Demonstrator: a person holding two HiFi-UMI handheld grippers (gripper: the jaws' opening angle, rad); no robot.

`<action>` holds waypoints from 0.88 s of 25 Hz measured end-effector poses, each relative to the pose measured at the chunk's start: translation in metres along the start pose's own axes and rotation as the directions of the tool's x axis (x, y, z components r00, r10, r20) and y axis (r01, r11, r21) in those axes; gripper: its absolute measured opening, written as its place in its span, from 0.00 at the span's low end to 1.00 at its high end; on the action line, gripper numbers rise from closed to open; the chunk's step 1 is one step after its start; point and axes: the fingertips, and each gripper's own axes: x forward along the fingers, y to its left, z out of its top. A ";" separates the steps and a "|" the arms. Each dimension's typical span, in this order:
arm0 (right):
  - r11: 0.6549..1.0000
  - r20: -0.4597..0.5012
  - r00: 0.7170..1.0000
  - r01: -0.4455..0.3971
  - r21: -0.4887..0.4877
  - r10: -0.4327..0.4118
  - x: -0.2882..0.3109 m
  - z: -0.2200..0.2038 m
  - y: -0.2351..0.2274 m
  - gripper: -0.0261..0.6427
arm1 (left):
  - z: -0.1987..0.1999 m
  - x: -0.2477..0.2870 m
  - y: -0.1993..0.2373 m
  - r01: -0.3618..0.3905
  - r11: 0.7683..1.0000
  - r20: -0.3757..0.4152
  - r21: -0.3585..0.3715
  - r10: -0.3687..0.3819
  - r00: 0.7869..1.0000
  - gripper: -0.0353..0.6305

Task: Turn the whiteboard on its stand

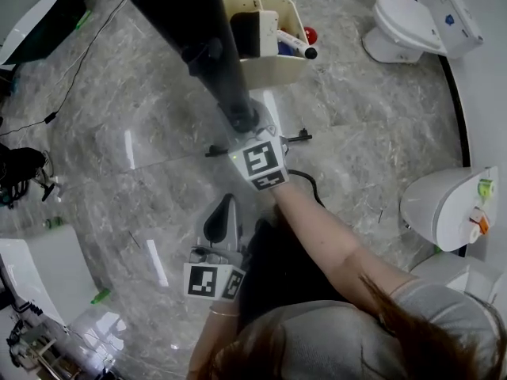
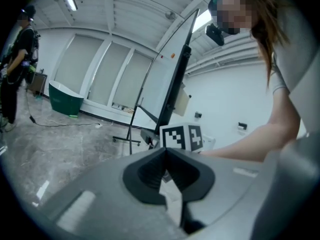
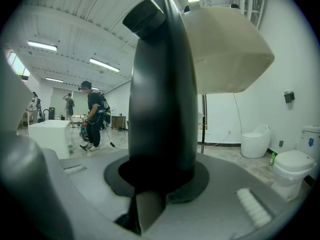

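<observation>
Grey-bodied, the left gripper [image 1: 224, 212] is held low with its jaws together, empty. The tall black-framed whiteboard [image 1: 198, 38], stood upright on its stand [image 2: 132, 120], is clamped at its black edge by the right gripper [image 1: 244, 125], beside a beige marker tray [image 1: 289, 66].

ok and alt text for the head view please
Looking steeply down, the right gripper clamps the whiteboard's black edge beside a cream tray holding an eraser and markers. The left gripper sits lower, fingers together and empty. White toilets stand on the grey marble floor at right.
</observation>
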 end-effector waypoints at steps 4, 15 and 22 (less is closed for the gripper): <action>1.000 0.001 1.000 0.012 -0.001 -0.012 -0.012 0.001 0.008 0.17 | -0.001 -0.020 -0.001 0.024 1.000 -0.008 -0.003 -0.024 1.000 0.05; 1.000 0.003 1.000 0.019 -0.003 -0.019 -0.060 -0.009 0.042 0.17 | -0.012 -0.069 -0.011 0.106 0.993 -0.026 0.044 -0.104 0.994 0.05; 1.000 0.001 1.000 -0.001 0.000 0.001 -0.088 -0.013 0.059 0.17 | -0.019 -0.086 -0.029 0.092 0.995 -0.012 0.043 -0.092 0.996 0.05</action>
